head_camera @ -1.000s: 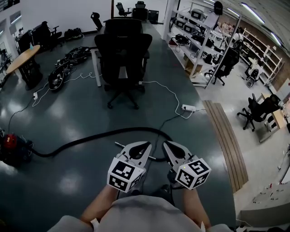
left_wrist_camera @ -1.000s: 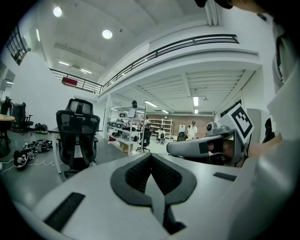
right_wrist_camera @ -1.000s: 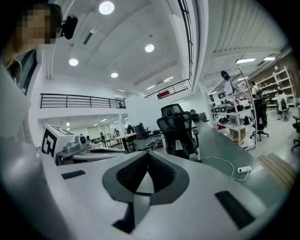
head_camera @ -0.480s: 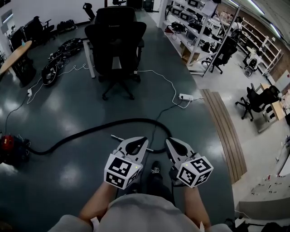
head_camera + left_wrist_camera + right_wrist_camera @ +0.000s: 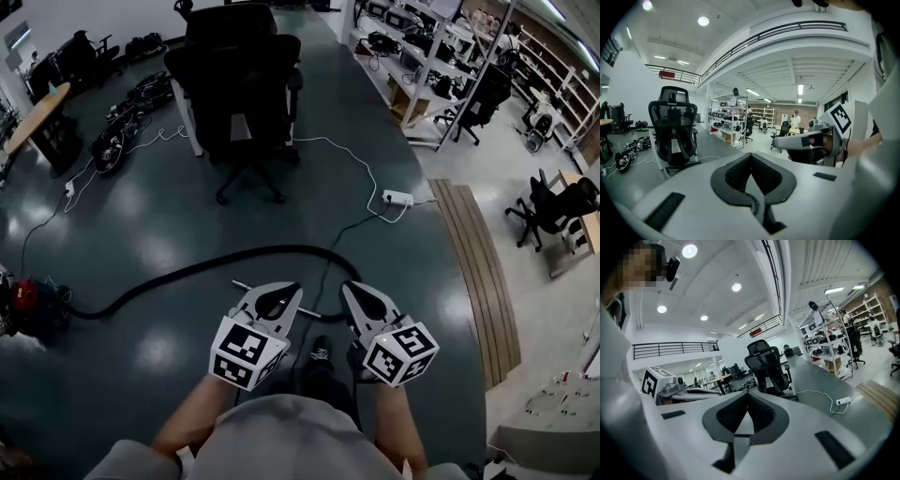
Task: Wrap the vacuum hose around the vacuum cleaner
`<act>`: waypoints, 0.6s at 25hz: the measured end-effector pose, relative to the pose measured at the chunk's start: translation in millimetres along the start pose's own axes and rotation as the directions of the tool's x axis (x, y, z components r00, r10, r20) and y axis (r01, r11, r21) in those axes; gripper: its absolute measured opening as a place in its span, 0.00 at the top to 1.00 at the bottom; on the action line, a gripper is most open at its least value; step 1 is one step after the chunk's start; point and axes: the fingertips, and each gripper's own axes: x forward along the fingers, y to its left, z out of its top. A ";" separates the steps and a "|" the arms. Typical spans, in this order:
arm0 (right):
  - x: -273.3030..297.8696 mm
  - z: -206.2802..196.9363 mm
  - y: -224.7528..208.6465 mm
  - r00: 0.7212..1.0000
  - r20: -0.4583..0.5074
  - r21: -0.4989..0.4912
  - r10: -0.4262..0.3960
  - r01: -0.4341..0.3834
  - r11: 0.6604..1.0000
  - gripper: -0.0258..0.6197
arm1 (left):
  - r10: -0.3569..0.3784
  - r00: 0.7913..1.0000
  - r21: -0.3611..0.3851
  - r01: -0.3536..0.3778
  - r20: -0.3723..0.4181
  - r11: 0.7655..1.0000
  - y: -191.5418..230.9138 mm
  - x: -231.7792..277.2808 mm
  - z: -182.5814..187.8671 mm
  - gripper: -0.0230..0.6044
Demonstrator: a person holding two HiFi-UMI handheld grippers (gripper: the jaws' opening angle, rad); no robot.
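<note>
1. I am holding the left gripper [image 5: 274, 292] and the right gripper [image 5: 358, 292] side by side in front of me, both with jaws pressed together on nothing. If I am reaching down like this, the closed tips will likely only nudge the vacuum hose [image 5: 187, 272] and not take it, so they need opening first.
2. The hose is lying in one long curve across the floor, from just ahead of the grippers away to the vacuum cleaner [image 5: 23, 298], which is sitting well apart at the left edge. Pulling on the near end is likely to drag or tip the cleaner rather than gather slack.
3. A thin dark cable [image 5: 349, 228] is running from the power strip [image 5: 397, 198] toward my shoe [image 5: 321, 353], passing close to the hose's near bend. I am risking a snag or a trip if I am lifting both together.
4. A slim metal tube [image 5: 242, 284] is lying just beside the left gripper; I cannot tell whether it joins the hose.
5. The hose is looking black, round and fairly stiff, with no kinks. I am expecting it to slip in the jaws and spring off the cleaner's body unless wound tight.
</note>
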 end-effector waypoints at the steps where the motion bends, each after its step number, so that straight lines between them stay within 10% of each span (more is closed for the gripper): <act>1: 3.8 1.2 -11.6 1.000 -0.002 0.004 0.003 -0.003 1.000 0.95 | 0.008 1.000 0.002 -0.008 -0.010 1.000 3.3 9.3 1.0 0.95; 15: 55.2 25.6 -134.3 0.991 -0.091 0.046 0.093 -0.090 0.995 0.95 | 0.118 0.986 -0.002 -0.119 -0.120 0.993 39.3 124.8 18.9 0.95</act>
